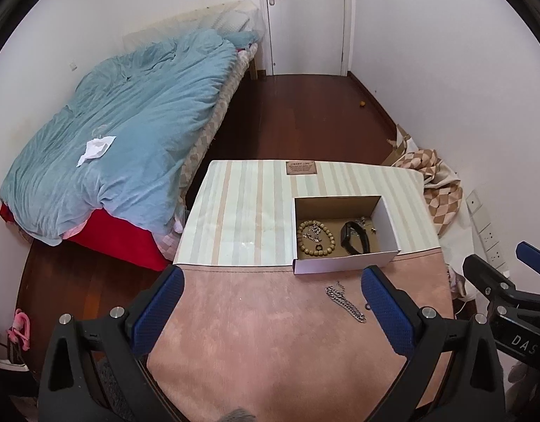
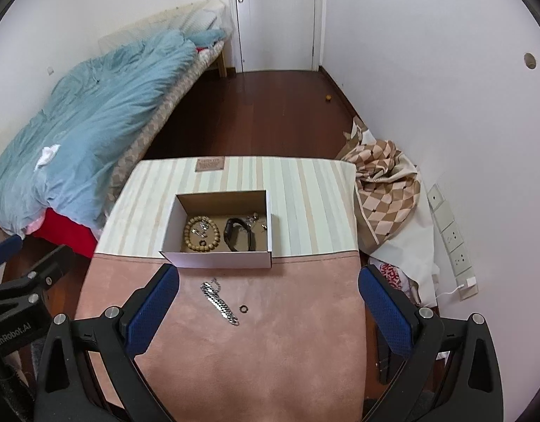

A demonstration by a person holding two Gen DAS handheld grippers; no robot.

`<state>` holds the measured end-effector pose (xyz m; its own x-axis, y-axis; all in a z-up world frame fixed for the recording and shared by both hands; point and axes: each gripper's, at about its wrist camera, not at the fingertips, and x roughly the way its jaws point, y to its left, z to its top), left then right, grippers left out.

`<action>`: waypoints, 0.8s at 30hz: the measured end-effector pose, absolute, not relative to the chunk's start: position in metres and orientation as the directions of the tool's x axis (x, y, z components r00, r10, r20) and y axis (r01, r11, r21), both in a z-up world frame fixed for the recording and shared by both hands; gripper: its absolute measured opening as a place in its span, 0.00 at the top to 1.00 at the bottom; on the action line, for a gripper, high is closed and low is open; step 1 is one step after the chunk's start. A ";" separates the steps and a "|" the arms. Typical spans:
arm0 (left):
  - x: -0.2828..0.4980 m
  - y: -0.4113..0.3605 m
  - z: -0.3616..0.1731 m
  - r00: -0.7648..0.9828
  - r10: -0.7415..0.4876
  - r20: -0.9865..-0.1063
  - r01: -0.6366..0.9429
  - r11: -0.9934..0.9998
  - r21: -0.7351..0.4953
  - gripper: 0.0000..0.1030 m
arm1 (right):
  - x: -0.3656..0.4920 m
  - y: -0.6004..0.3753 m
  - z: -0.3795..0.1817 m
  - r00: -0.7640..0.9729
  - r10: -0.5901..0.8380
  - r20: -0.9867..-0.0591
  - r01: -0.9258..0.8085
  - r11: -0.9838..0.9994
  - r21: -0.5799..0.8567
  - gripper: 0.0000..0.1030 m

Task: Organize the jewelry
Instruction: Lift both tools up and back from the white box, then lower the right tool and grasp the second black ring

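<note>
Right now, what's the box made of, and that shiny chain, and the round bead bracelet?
The box looks like cardboard: matte white outside, plain brown inside, with thin folded walls. The chain on the pink mat seems to be metal, silvery with bright glints on its links. The bead bracelet in the box looks like wood, tan and dull, though painted plastic is possible.

Pink mat (image 2: 234,351): bare in front of the chain (image 2: 220,303) and ring (image 2: 243,309).
Box (image 2: 217,259): open-topped; near wall stands just behind the chain.
Striped cloth (image 2: 305,204): bare beside the box.
</note>
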<state>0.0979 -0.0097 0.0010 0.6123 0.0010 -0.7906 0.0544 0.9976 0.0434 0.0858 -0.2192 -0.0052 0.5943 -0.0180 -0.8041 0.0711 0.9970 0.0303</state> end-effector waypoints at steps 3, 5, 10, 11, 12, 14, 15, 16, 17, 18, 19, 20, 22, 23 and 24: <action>0.091 -0.007 0.004 0.617 0.002 -0.787 0.045 0.998 0.038 0.00 | 0.077 -0.218 0.002 0.615 -0.033 -0.788 0.076 0.997 0.017 0.00; 0.087 -0.007 0.004 0.617 0.001 -0.787 0.043 0.998 0.035 0.00 | 0.075 -0.218 0.004 0.618 -0.029 -0.786 0.077 0.997 0.023 0.00; 0.085 -0.007 0.004 0.621 0.005 -0.784 0.038 0.999 0.036 0.00 | 0.071 -0.221 0.008 0.624 -0.019 -0.781 0.084 0.995 0.044 0.00; 0.086 -0.006 0.003 0.618 0.009 -0.786 0.032 0.999 0.036 0.00 | 0.071 -0.223 0.007 0.623 -0.014 -0.782 0.086 0.995 0.050 0.00; 0.087 -0.006 0.000 0.613 0.013 -0.790 0.025 0.999 0.035 0.00 | 0.072 -0.223 0.004 0.621 -0.011 -0.784 0.088 0.995 0.056 0.00; 0.090 -0.006 -0.007 0.603 0.019 -0.797 0.019 0.999 0.039 0.00 | 0.075 -0.226 -0.003 0.606 -0.006 -0.796 0.098 0.993 0.067 0.00; 0.092 -0.006 -0.014 0.603 0.025 -0.797 0.014 0.999 0.042 0.00 | 0.077 -0.230 -0.012 0.590 0.006 -0.807 0.106 0.991 0.085 0.00; 0.093 -0.005 -0.019 0.605 0.034 -0.796 0.007 0.999 0.048 0.00 | 0.080 -0.233 -0.021 0.573 0.014 -0.819 0.116 0.988 0.098 0.00; 0.095 -0.005 -0.028 0.600 0.054 -0.798 -0.006 0.998 0.063 0.00 | 0.083 -0.235 -0.030 0.557 0.021 -0.830 0.123 0.987 0.107 0.00; 0.100 -0.005 -0.042 0.582 0.079 -0.810 -0.020 0.996 0.083 0.00 | 0.088 -0.239 -0.044 0.536 0.039 -0.844 0.127 0.984 0.127 0.00; 0.103 -0.004 -0.052 0.566 0.089 -0.820 -0.025 0.996 0.090 0.00 | 0.092 -0.244 -0.060 0.514 0.060 -0.856 0.134 0.980 0.149 0.00; 0.106 -0.003 -0.063 0.549 0.097 -0.830 -0.032 0.995 0.095 0.00 | 0.095 -0.247 -0.076 0.492 0.076 -0.867 0.139 0.976 0.165 0.01; 0.113 -0.002 -0.091 0.499 0.119 -0.858 -0.046 0.993 0.111 0.00 | 0.100 -0.248 -0.104 0.461 0.102 -0.882 0.138 0.973 0.184 0.14; 0.115 -0.001 -0.103 0.477 0.127 -0.870 -0.051 0.992 0.117 0.00 | 0.104 -0.247 -0.123 0.442 0.116 -0.889 0.130 0.973 0.191 0.18; 0.118 -0.002 -0.118 0.448 0.139 -0.883 -0.058 0.990 0.127 0.00 | 0.107 -0.245 -0.139 0.423 0.123 -0.898 0.125 0.973 0.192 0.27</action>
<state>0.1184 -0.0016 -0.1182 0.4483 0.1390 -0.8830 -0.0577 0.9903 0.1266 0.1071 -0.2452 -0.1395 0.4226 0.1228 -0.8979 0.1253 0.9733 0.1921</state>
